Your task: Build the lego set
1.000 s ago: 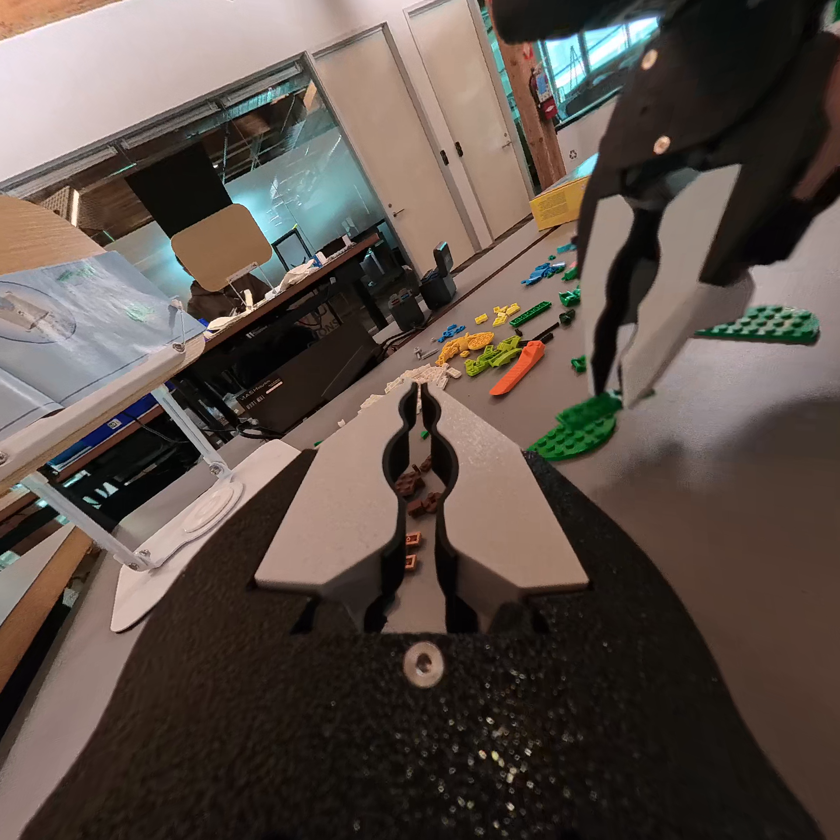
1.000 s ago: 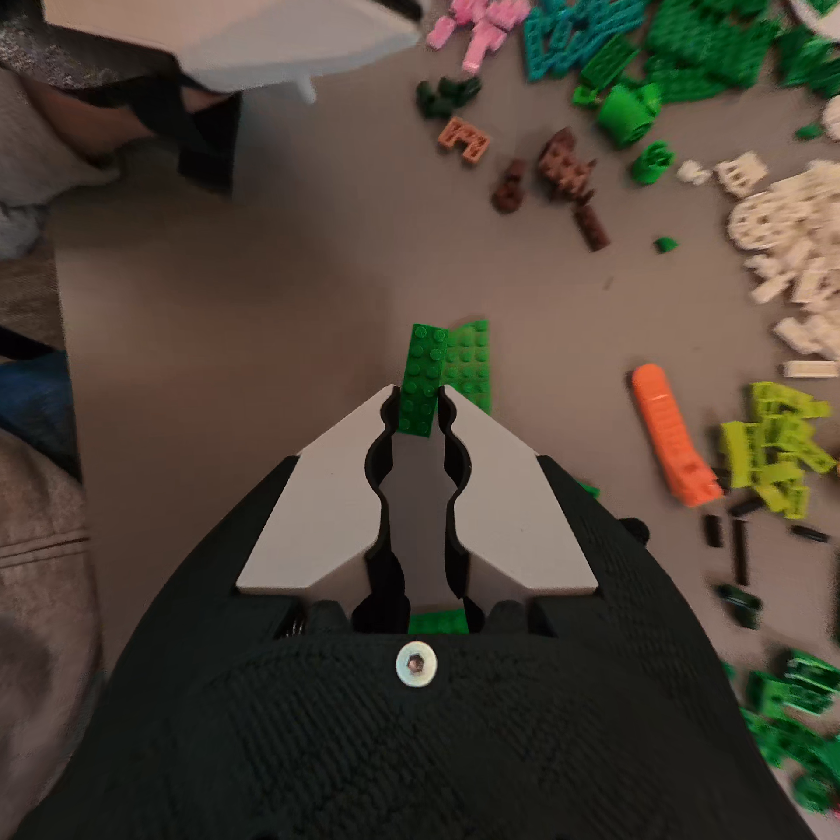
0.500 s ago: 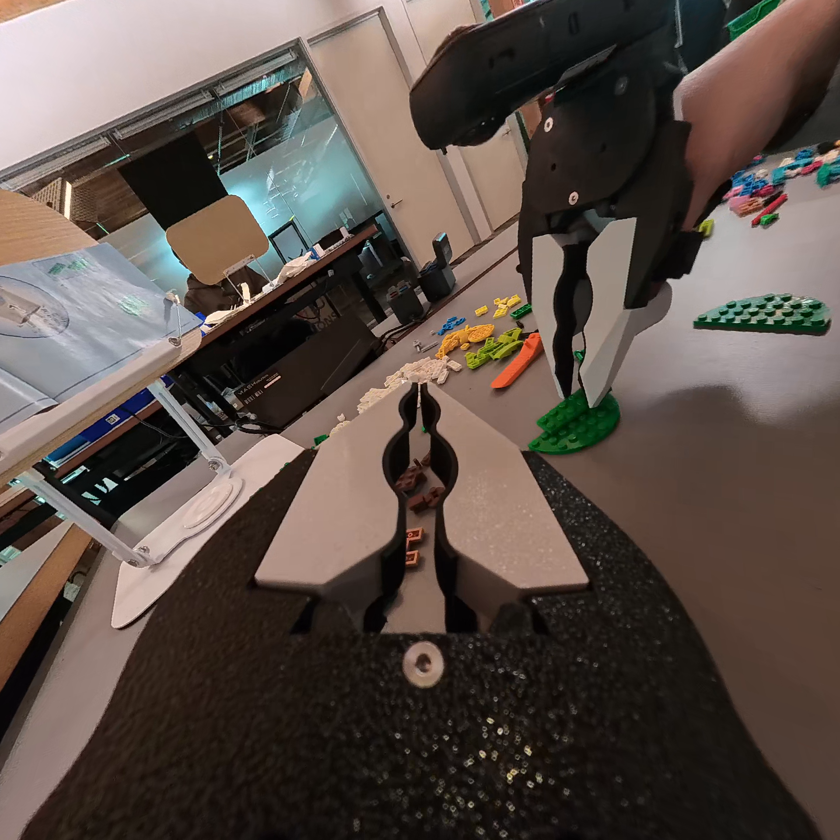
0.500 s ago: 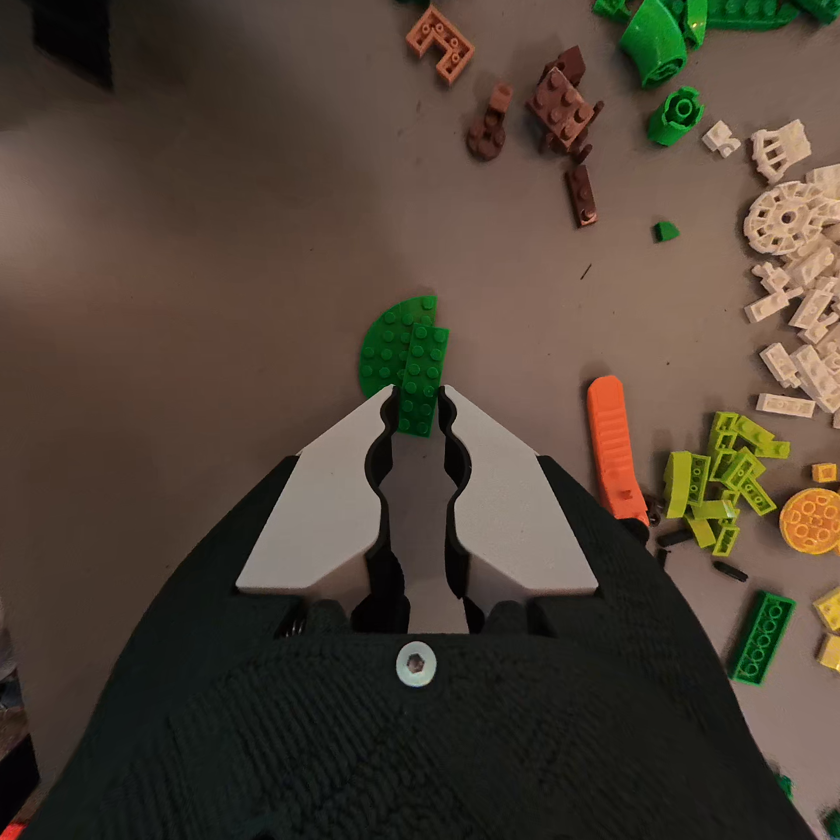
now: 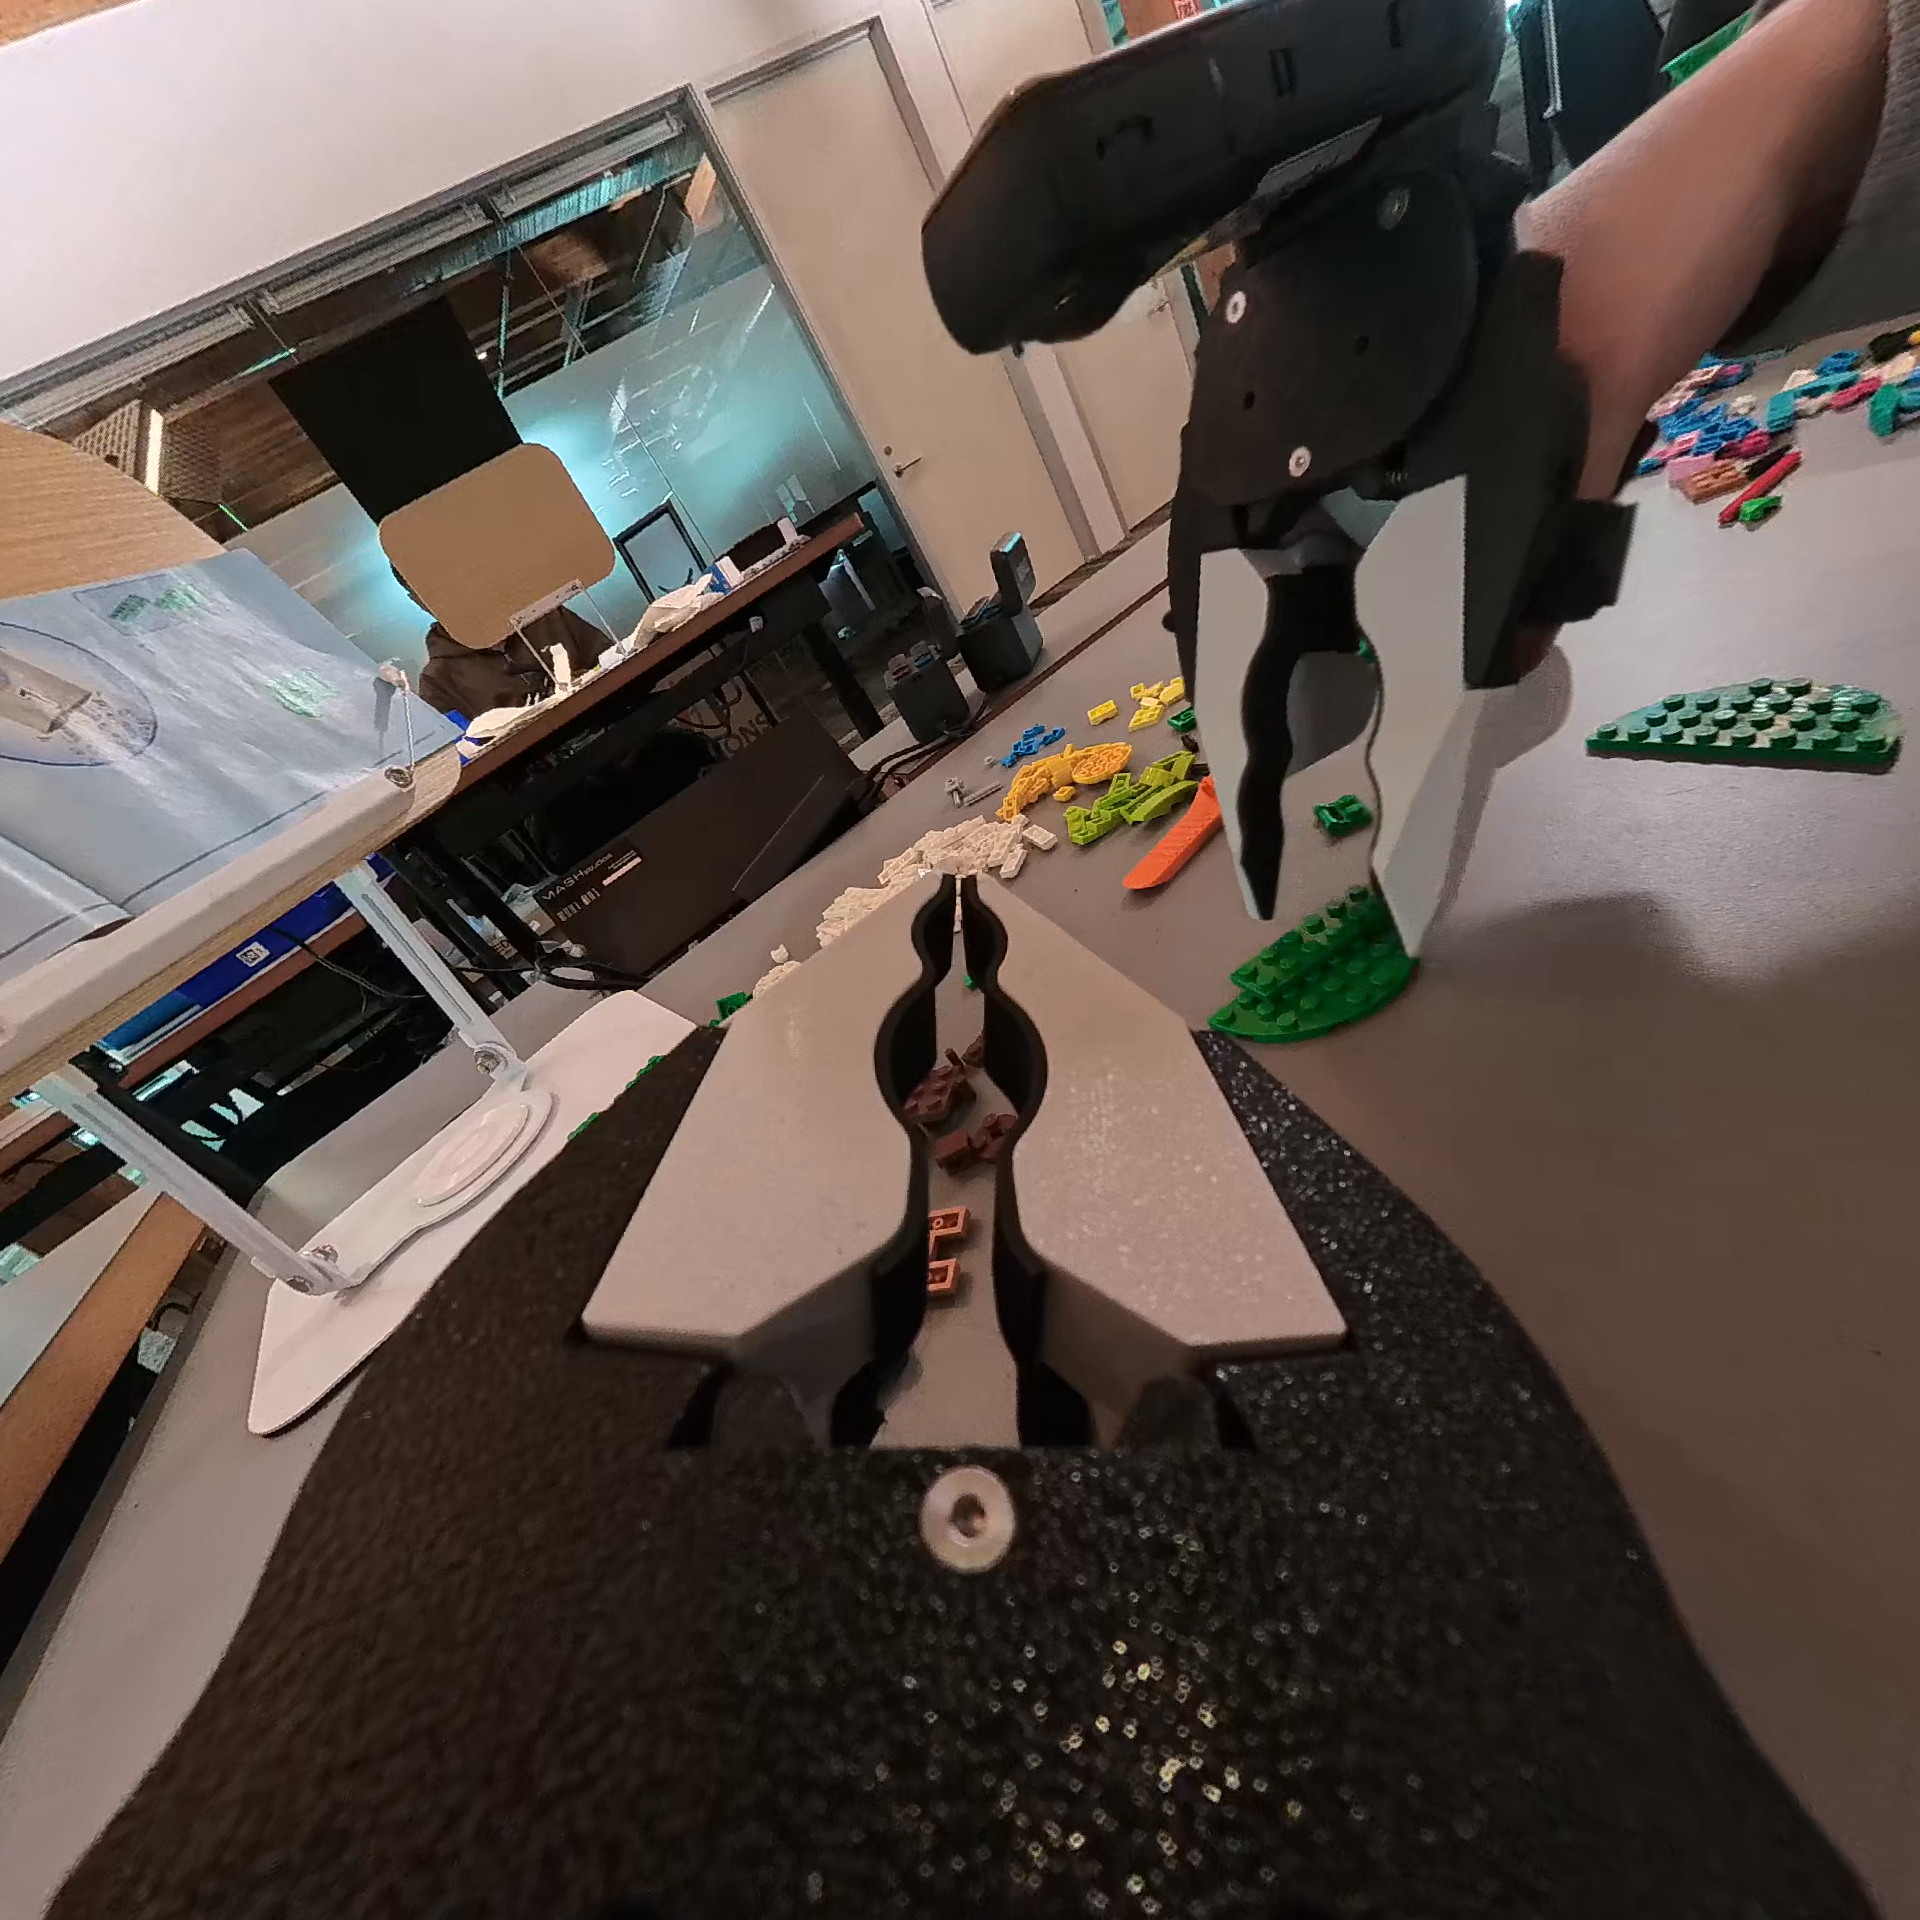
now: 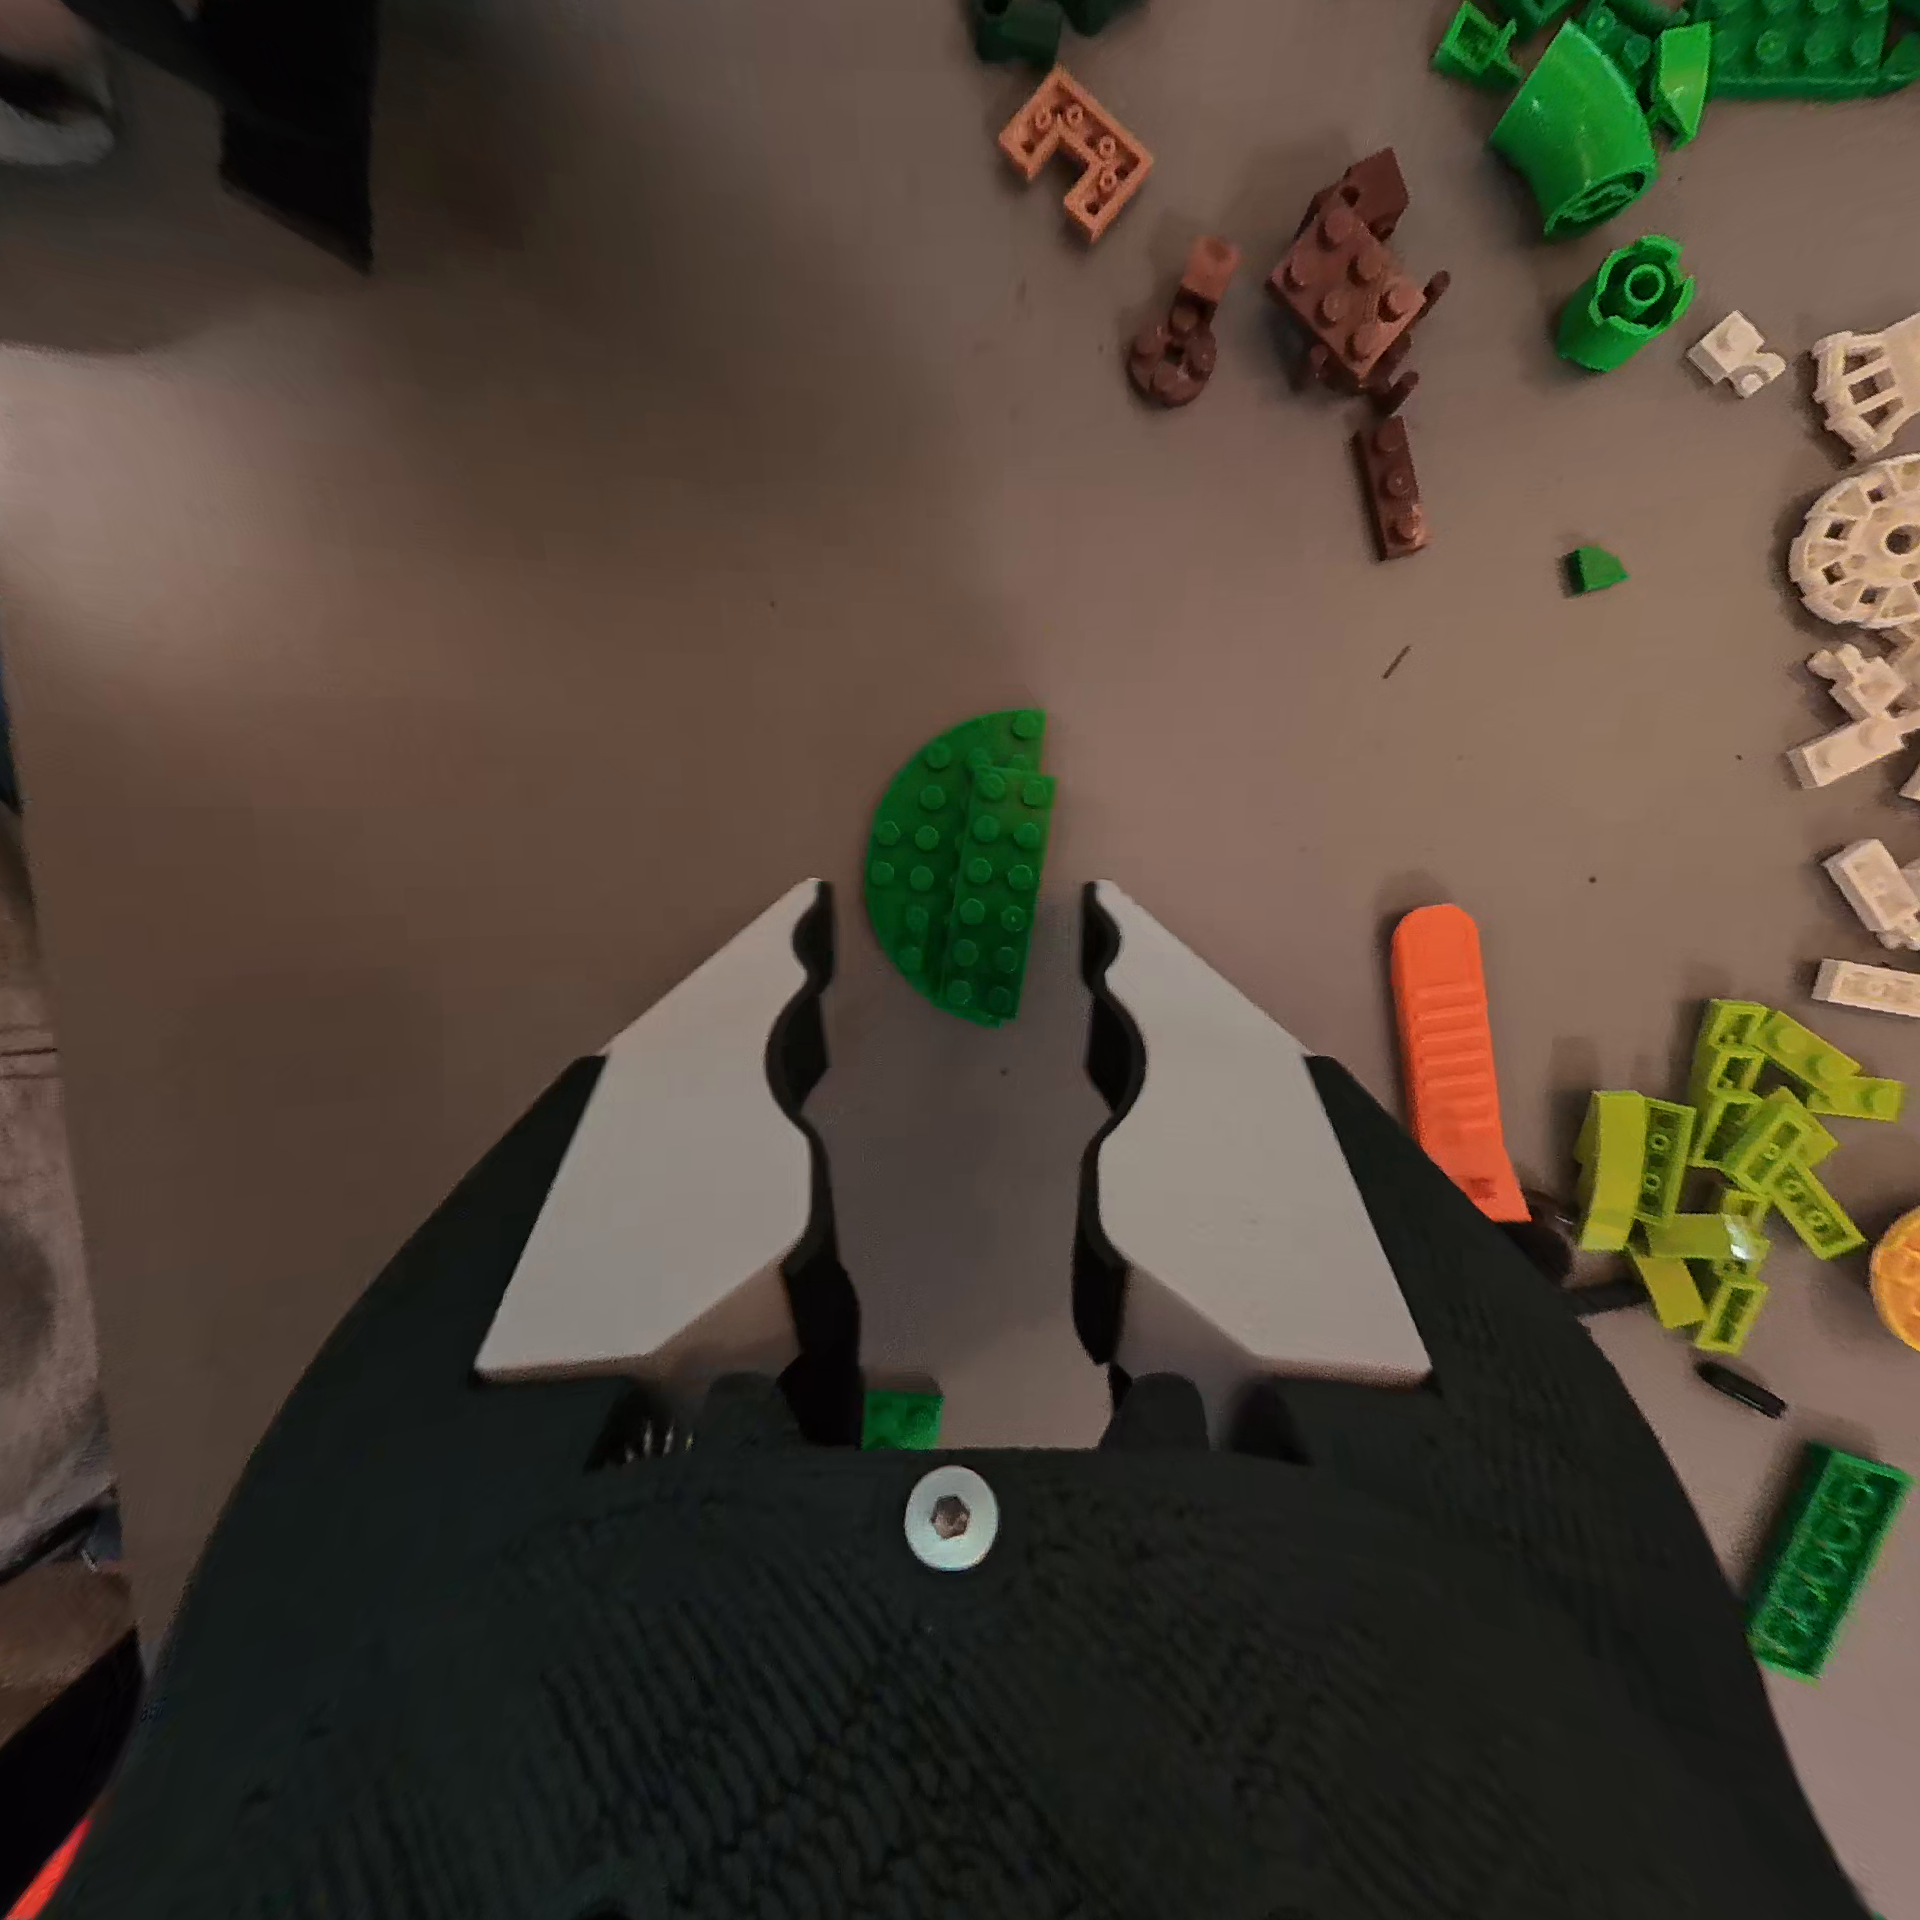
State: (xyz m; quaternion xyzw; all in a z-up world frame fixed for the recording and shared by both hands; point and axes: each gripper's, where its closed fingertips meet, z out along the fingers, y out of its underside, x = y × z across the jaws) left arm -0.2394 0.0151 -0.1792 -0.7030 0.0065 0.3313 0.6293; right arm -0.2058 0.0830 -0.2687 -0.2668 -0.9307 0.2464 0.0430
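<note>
Orange tool (image 6: 1449, 1049) lies beside green half-round plate (image 6: 940, 862).

left view low across table (image 5: 1662, 1143), right view overhead, both showing green plate (image 6: 961, 862)

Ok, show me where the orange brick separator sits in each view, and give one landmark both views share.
Left wrist view: the orange brick separator lies right of centre, mid-height, partly behind the right gripper's left finger.
Right wrist view: it lies right of centre, beside the right finger.
Shared landmark: the green half-round plate, below the open right gripper.
</note>
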